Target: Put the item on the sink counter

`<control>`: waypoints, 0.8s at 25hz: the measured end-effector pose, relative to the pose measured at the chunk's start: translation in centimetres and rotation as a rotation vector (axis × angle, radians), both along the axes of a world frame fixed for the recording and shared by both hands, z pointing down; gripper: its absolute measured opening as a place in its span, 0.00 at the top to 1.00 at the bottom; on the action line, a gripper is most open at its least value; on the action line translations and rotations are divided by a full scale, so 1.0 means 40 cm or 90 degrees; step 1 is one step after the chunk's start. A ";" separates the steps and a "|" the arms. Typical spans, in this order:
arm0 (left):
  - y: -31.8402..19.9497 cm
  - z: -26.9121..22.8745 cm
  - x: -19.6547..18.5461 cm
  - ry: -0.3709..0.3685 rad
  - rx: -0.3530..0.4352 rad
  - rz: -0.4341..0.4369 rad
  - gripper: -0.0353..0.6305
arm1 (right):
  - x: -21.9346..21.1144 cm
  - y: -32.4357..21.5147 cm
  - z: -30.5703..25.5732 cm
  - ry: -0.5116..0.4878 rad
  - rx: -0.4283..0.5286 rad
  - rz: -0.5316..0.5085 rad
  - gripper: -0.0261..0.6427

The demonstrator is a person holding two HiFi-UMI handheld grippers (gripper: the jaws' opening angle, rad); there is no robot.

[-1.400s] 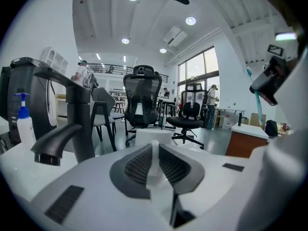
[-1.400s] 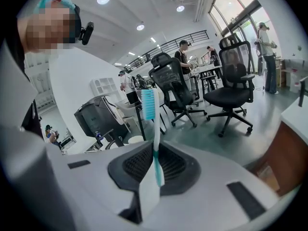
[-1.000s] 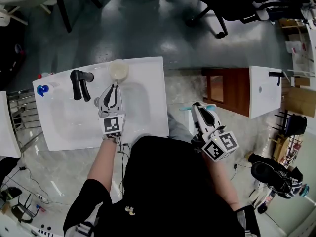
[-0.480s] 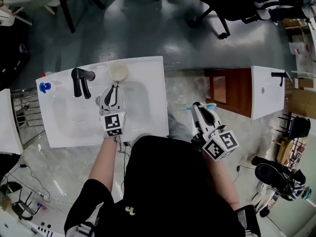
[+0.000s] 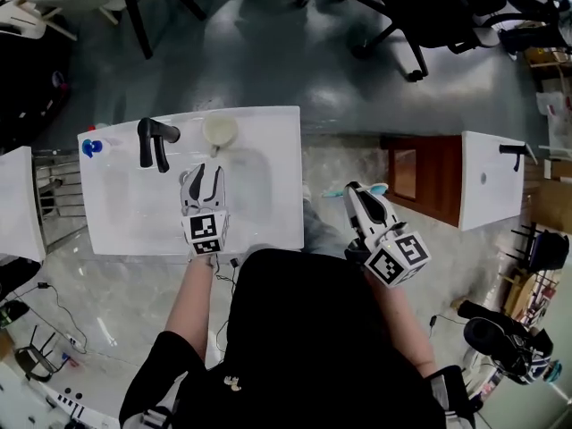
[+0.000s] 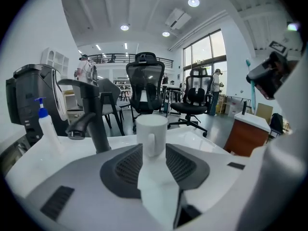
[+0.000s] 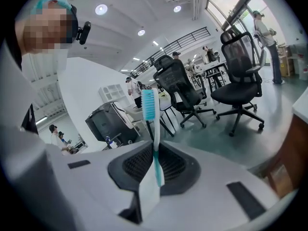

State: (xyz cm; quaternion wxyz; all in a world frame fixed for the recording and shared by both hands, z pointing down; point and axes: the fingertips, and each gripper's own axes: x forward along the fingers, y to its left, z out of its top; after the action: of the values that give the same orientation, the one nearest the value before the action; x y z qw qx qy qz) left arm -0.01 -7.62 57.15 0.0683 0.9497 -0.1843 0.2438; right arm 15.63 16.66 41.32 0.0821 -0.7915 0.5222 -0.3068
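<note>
We find the white sink unit (image 5: pixel 286 150) directly below the person, with its black faucet (image 5: pixel 152 141) at the rear left corner. The left gripper (image 5: pixel 203 172) hangs over the basin, pointing at the rear ledge. Its jaws were narrowed a second ago and are now opening; its own view shows them spread, and neither pad presses on anything. Against the earlier head views, the gripper has drawn back slightly toward the person, while the white mug (image 5: pixel 219 130) has kept its place on the rear counter. The mug stands upright just right of the faucet, its handle turned toward the gripper, just ahead of the jaw tips. We judge this to be a release: the mug is set down on the counter and stands unaided. The right gripper (image 5: pixel 357 193) is unchanged, held off the sink unit's right edge and well apart from the mug. Its jaws are pressed together on the handle of a teal-and-white toothbrush (image 5: pixel 377 189), whose bristle end projects beyond the tips. We judge that the toothbrush is not yet delivered to the counter.
</note>
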 end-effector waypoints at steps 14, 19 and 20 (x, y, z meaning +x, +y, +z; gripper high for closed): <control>0.117 -0.139 -0.238 0.008 -0.011 -0.206 0.73 | 0.034 -0.255 -0.023 -0.024 0.069 -0.233 0.88; 0.153 -0.172 -0.319 0.014 -0.007 -0.287 0.75 | 0.025 -0.376 -0.029 -0.019 0.083 -0.309 0.88; 0.157 -0.178 -0.338 0.016 -0.005 -0.306 0.76 | 0.018 -0.403 -0.031 -0.017 0.084 -0.325 0.88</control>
State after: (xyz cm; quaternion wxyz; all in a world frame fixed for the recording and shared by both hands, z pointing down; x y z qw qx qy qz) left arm -13.54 -1.34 50.02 0.1307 0.8810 -0.4035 0.2098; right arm 16.35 0.52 40.09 0.0600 -0.6232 0.7225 -0.2931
